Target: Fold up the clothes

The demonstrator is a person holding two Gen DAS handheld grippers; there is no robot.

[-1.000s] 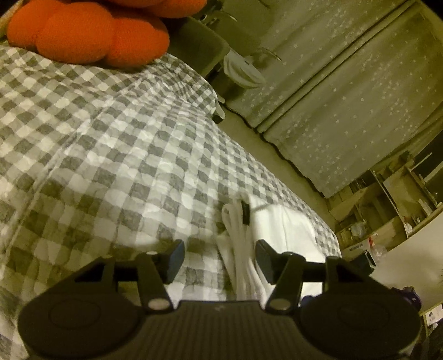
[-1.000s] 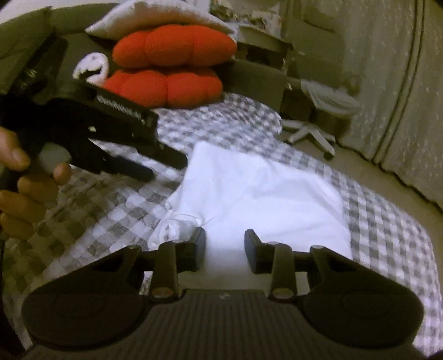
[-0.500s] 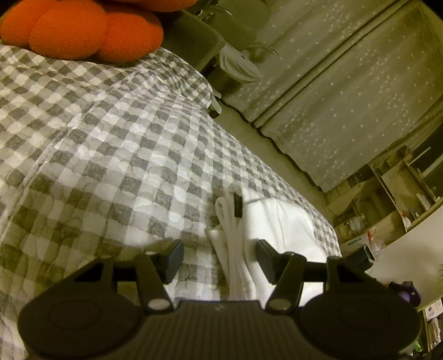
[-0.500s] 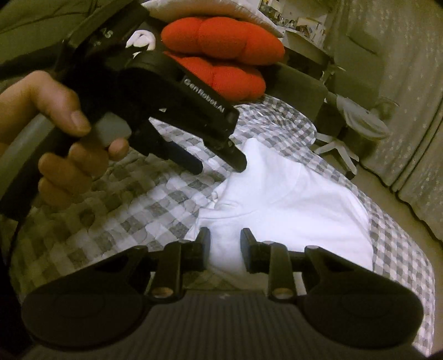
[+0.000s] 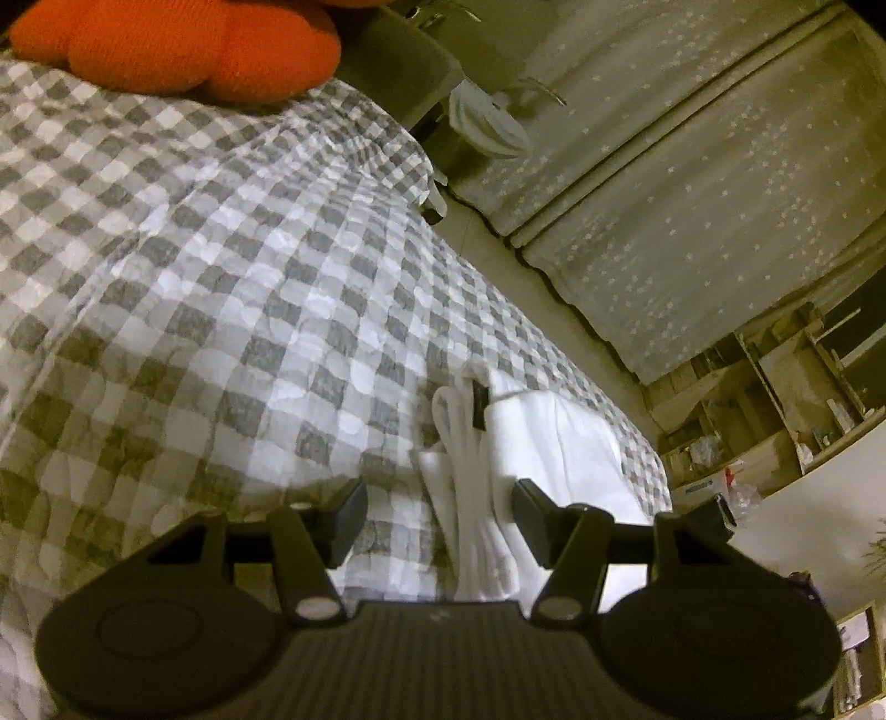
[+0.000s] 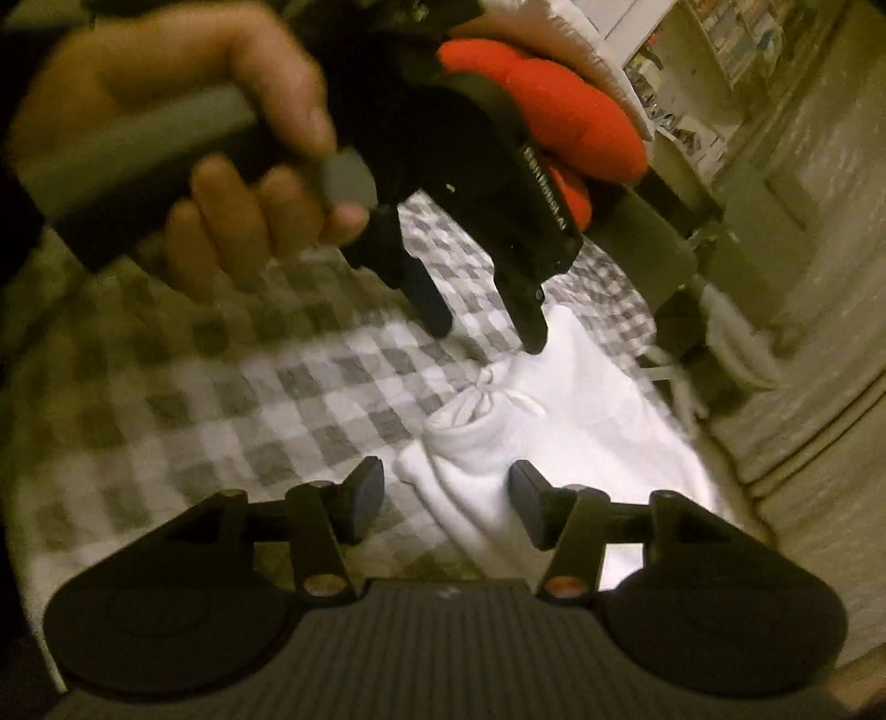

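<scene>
The grey and white checked bedspread [image 5: 232,310] takes up most of both views, a bit rumpled, running off toward the star-dotted curtains [image 5: 692,183] along the far side. Up at the head end sits a big orange lumpy cushion [image 5: 183,44], resting right on the checks.

The white garment [image 6: 565,426] lies on the bedspread toward the curtain side, and it's already folded into a thick bundle with stacked layers showing along its near edge. There's a small dark tag [image 5: 479,405] at the top of that folded edge in the left wrist view, and a gathered drawstring bit poking up in the right wrist view.

The left gripper [image 5: 437,512] has its jaws spread wide with nothing in them, hovering just above the near end of the folded edge, so the fabric shows in the gap but isn't pinched. The right gripper [image 6: 446,501] is also wide apart and empty, held over the corner of the bundle, not touching it as far as I can tell. The right wrist view is pretty blurry, and it catches the person's left hand [image 6: 210,149] wrapped around the other gripper's handle up above the bed.
</scene>
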